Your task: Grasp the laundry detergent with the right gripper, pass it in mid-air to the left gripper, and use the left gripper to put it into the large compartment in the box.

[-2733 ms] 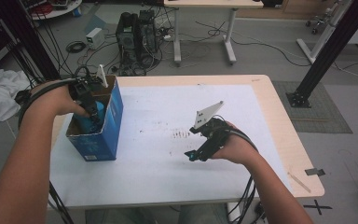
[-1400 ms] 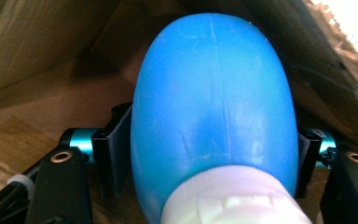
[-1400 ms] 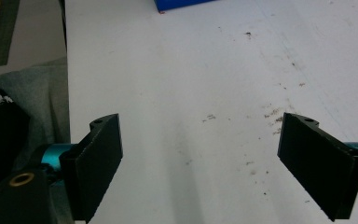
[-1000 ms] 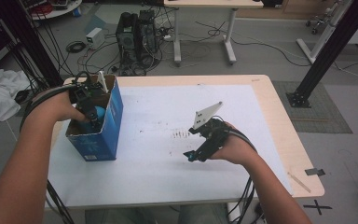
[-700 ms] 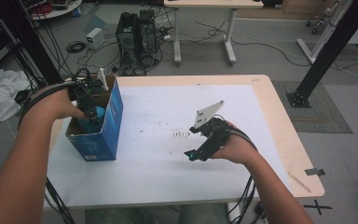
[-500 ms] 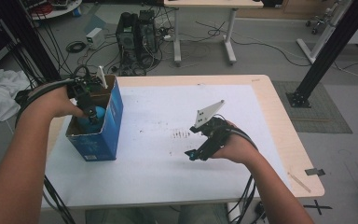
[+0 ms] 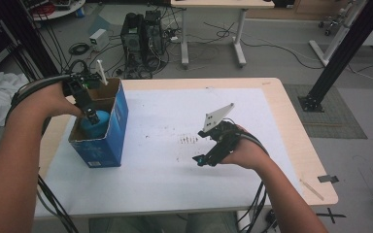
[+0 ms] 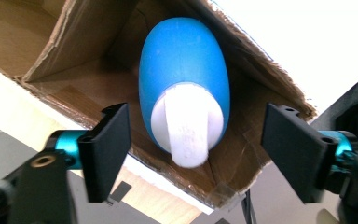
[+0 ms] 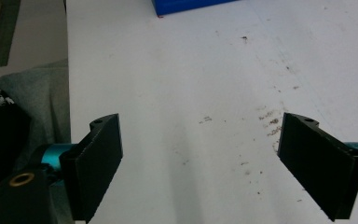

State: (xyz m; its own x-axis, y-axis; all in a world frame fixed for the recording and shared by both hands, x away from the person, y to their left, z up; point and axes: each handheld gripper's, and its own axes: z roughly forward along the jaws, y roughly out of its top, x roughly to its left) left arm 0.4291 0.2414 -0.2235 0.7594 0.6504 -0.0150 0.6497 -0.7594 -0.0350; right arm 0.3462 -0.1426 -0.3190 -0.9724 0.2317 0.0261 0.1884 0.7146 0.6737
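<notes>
Step in hand: a blue plastic bottle with a white flip cap [image 8: 182,95] has been set inside the open blue cardboard box [image 7: 118,127] at the table's left side, and release is judged to be under way.
Left gripper [image 8: 196,149]: its jaws have just been opening; the bottle's cap is seen between them, with a clear gap on both sides, so nothing is gripped.
Bottle's place: it is propped in the box's corner, cap end up.
Good practice: the left gripper should be lifted straight out, kept centred on the cap, so that neither pad nor the torn box flap is snagged.
Right gripper [image 9: 200,163]: it is held wide open and empty over the white table sheet [image 7: 175,170].
Risk: the bottle could be tipped by a sideways pull.
</notes>
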